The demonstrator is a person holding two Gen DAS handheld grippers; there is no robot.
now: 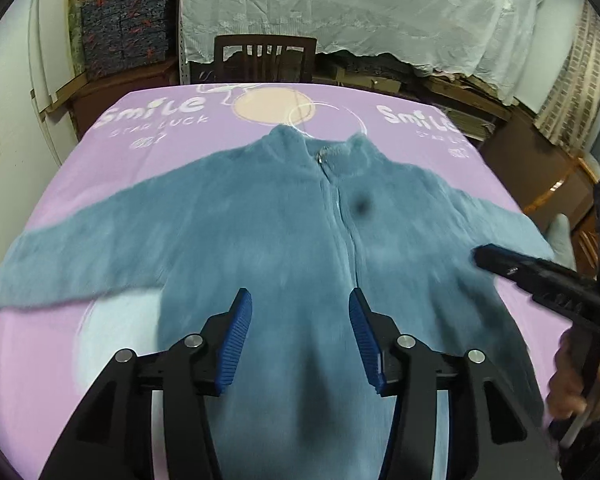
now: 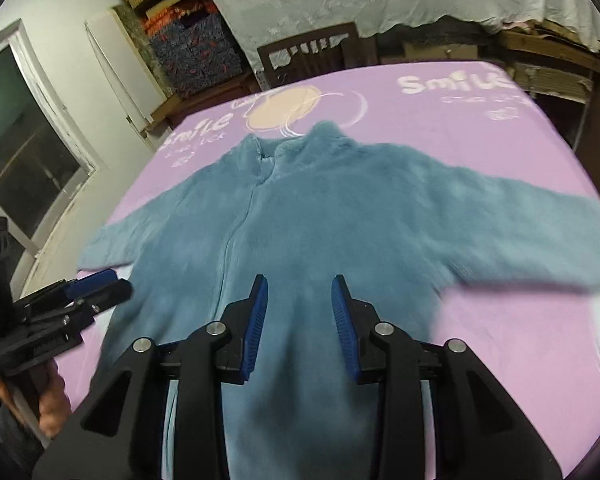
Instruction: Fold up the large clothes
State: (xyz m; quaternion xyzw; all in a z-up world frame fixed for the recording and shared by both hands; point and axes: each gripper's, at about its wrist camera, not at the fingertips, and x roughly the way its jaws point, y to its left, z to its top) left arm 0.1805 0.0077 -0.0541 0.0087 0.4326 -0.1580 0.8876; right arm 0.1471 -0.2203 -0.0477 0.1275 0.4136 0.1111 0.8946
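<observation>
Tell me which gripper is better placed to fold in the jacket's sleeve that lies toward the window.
The left gripper, likely. In the right wrist view it hovers open beside that sleeve of the blue fleece jacket, while the right gripper hangs over the body, right of the zipper.

Fluffy, matt blue fleece jacket on a smooth lilac printed cloth surface; ribbed blue rubbery fingers.
</observation>
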